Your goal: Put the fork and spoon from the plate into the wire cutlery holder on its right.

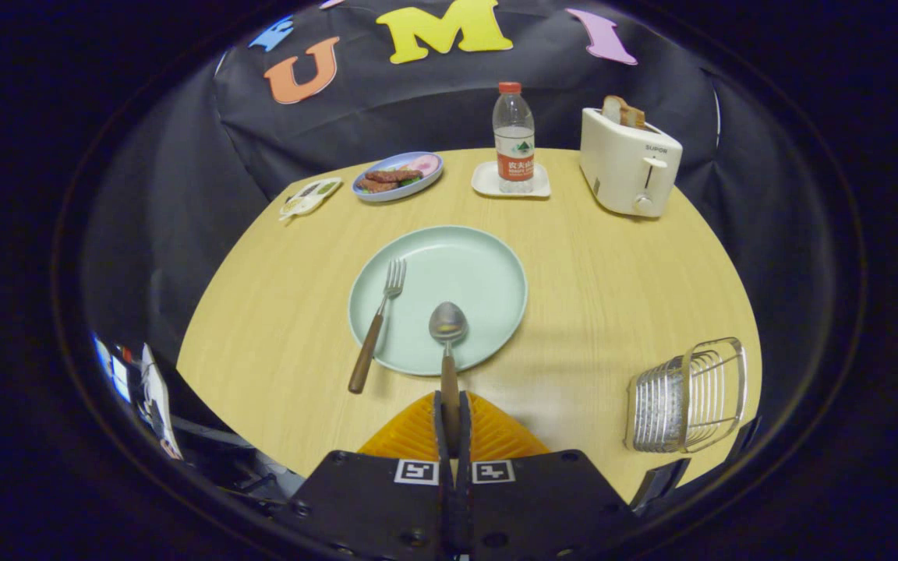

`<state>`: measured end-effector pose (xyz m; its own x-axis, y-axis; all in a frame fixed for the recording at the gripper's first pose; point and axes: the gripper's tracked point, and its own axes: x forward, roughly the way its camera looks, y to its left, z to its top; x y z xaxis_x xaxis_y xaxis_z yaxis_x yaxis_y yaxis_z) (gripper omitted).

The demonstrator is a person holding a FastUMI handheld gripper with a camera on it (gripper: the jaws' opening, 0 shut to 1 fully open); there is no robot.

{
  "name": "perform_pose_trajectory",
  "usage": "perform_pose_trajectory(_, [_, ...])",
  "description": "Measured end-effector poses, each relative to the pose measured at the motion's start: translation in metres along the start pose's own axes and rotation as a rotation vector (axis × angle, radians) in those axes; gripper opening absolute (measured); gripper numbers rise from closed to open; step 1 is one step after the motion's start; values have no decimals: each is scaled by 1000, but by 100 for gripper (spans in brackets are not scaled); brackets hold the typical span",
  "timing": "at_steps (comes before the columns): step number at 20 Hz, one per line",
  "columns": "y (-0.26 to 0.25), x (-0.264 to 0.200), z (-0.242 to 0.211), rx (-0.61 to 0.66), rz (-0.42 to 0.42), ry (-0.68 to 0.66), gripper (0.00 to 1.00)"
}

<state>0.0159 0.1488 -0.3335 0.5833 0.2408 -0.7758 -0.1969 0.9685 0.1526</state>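
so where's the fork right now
The fork lies on the left rim of the green plate, handle out on the table, left of the spoon the gripper clamps.

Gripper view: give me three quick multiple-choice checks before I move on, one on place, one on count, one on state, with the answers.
1. Where is the wire holder?
A. Right of the plate, near the table's front edge
B. Behind the toaster
C. On the plate

2. How many utensils are in the holder?
A. Two
B. One
C. None

3. What is the gripper doing?
A. Open above the fork
B. Shut on the spoon handle
C. Shut on nothing

Answers:
1 A, it stands off the plate's right side.
2 C, its wires hold nothing; the fork lies across the plate's rim.
3 B, both jaws press the handle, the bowl resting on the plate.
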Motion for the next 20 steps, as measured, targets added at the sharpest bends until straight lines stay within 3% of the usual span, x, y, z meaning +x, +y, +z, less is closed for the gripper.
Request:
perform_pose_trajectory(11, [-29, -81, 26, 15, 63, -125, 1])
perform_pose_trajectory(20, [-135, -146, -4, 65, -54, -126, 1])
